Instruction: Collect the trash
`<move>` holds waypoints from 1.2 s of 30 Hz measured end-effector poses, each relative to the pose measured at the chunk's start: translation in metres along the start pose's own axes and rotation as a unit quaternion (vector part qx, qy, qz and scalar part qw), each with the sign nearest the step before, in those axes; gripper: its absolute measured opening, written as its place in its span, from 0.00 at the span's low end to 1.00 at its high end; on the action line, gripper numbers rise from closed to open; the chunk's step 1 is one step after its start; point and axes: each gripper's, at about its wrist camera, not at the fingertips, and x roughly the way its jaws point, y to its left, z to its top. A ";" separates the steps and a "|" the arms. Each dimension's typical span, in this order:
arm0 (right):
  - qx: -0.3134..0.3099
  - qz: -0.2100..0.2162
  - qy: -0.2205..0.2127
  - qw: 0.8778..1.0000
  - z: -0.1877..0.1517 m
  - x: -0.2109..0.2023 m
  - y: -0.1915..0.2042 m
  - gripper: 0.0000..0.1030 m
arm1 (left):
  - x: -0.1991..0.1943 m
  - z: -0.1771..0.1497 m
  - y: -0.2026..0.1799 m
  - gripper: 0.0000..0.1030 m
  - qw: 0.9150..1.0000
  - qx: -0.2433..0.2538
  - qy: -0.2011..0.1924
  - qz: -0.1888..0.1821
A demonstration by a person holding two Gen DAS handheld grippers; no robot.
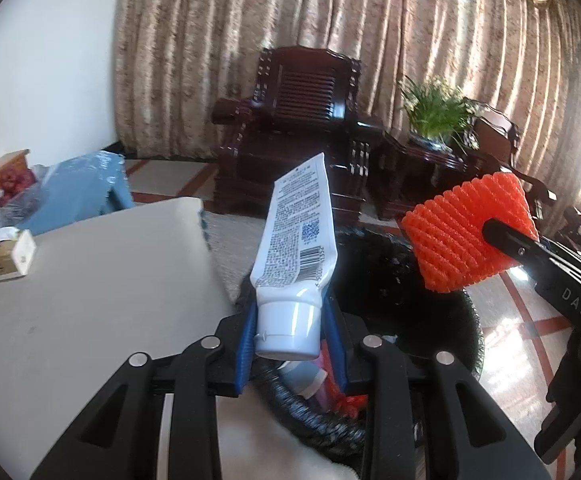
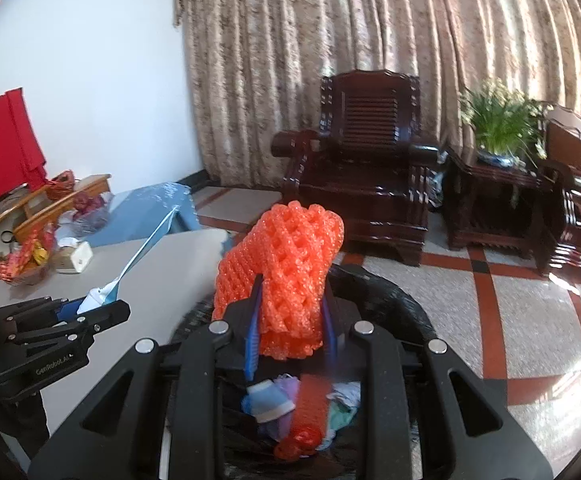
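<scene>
My left jaws clamped a white tube (image 1: 294,248) by its cap; my right jaws gripped orange foam netting (image 2: 286,276). Both hung over the black-lined bin (image 2: 390,300) beside the counter (image 1: 90,280). Best to centre each before letting go.

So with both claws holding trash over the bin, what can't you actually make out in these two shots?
- Left wrist view: most of the bin's contents, hidden by the white tube and left claw.
- Left wrist view: the tube's print, too small and blurred to read.
- Right wrist view: the bin's near rim, covered by the right claw and orange foam net.
- Right wrist view: the tube shows edge-on only.
</scene>
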 end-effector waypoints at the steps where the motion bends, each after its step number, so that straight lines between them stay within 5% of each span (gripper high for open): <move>1: 0.002 -0.006 0.004 1.000 -0.003 0.003 -0.005 0.23 | 0.004 0.000 -0.001 0.30 1.000 0.002 0.002 -0.003; 16: 0.024 -0.052 0.065 0.996 -0.043 0.067 -0.056 0.26 | 0.089 -0.004 -0.044 0.31 0.997 0.028 0.048 -0.057; 18: 0.026 -0.057 0.079 0.995 -0.048 0.079 -0.059 0.32 | 0.099 -0.003 -0.042 0.34 0.995 0.018 0.062 -0.071; 21: 0.024 -0.064 0.085 0.994 -0.051 0.087 -0.061 0.47 | 0.099 0.000 -0.035 0.54 0.995 0.004 0.059 -0.083; 26: 0.017 -0.075 0.075 0.994 -0.053 0.077 -0.057 0.90 | 0.084 0.006 -0.021 0.67 0.996 0.003 0.046 -0.082; 36: 0.049 -0.024 0.066 0.996 -0.037 0.027 -0.034 0.94 | 0.019 0.012 0.013 0.86 1.000 0.000 0.015 -0.027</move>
